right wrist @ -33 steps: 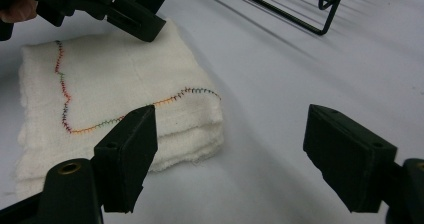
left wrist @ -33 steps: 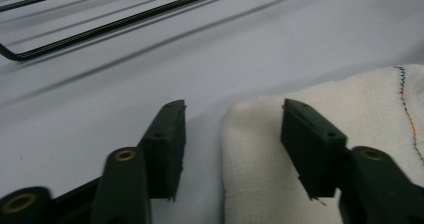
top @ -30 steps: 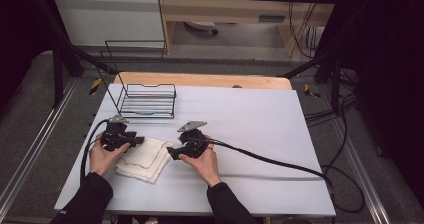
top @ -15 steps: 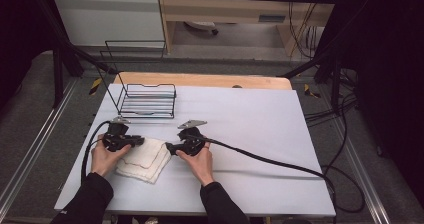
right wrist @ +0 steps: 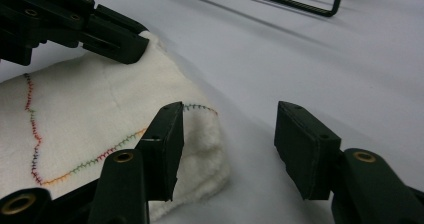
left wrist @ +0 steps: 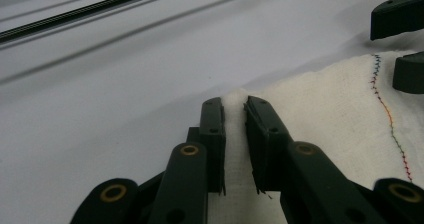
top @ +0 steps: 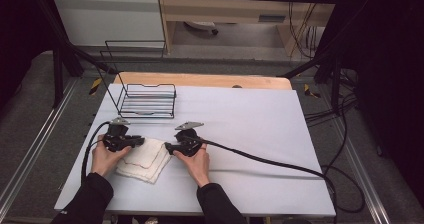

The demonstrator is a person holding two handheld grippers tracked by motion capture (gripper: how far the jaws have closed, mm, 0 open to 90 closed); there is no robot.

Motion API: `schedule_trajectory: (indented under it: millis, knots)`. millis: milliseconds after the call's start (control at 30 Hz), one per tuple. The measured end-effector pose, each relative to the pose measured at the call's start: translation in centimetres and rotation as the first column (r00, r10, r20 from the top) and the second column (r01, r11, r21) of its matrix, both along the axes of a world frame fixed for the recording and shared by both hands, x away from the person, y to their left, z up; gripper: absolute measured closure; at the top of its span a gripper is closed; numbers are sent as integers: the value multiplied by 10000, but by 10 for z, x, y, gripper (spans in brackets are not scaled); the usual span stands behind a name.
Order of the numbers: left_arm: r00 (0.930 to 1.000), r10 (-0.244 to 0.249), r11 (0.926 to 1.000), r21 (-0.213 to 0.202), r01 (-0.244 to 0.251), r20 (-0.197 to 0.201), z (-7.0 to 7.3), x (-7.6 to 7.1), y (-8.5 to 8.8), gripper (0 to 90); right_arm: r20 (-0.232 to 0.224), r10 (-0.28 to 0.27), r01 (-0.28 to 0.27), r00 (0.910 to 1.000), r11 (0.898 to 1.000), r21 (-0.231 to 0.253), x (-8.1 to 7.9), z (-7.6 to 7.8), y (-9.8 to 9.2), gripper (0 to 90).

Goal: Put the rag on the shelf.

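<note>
**Two hand-held grippers at a folded white cloth on a table**

A person sits at a table (top: pixel 260 119) covered in a pale sheet, forearms coming in from the near edge. Each hand holds a black gripper with a trailing cable.

A folded white cloth (top: pixel 145 160) with multicoloured stitching lies flat on the table near the person, between the two grippers.

The left gripper (top: pixel 131 141) sits at the cloth's far left corner. In the left gripper view, its jaws are clenched on a raised ridge of the cloth's edge (left wrist: pixel 234 134), fabric pinched between the pads.

The right gripper (top: pixel 172 147) sits at the cloth's right edge, pointing left. In the right gripper view, its jaws have just been closing but stand apart: one pad rests at the cloth's rounded folded corner (right wrist: pixel 200 134), the other sits over bare table, not gripping the fabric.

An empty black wire rack (top: pixel 148 100) stands well beyond the cloth, toward the table's far left.
</note>
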State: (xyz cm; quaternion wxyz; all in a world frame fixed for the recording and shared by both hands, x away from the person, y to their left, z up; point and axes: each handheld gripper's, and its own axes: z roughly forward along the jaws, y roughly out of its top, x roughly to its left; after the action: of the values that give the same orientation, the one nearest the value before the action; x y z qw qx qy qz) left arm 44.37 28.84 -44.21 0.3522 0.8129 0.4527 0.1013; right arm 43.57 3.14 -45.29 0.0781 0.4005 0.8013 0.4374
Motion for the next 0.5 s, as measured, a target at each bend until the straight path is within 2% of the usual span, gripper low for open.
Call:
schedule_trajectory:
  millis: [100, 200, 267, 400, 500]
  knots:
    - [10000, 16, 10000, 89, -17, 85, 0, -1, -1, 776, -38, -13, 12, 10000, 10000, -58, 0, -1, 5, 533]
    - [9998, -56, 9998, 174, 53, 188, 0, -2, -2, 776, -347, -17, 11, 9994, 9998, -173, -1, -4, 5, 580]
    - [9997, -65, 9998, 204, 60, 216, 0, -2, -2, 776, -392, -34, 27, 9992, 9998, -184, -3, -4, 6, 627]
    - [9997, -56, 9997, 223, 51, 217, 1, -2, -2, 776, -887, 13, -16, 9961, 10000, -26, -6, -2, 6, 719]
    - [9999, -23, 9999, 152, 20, 171, 1, -2, -1, 778, -1040, -41, 50, 9946, 10000, 79, -7, -2, 6, 785]
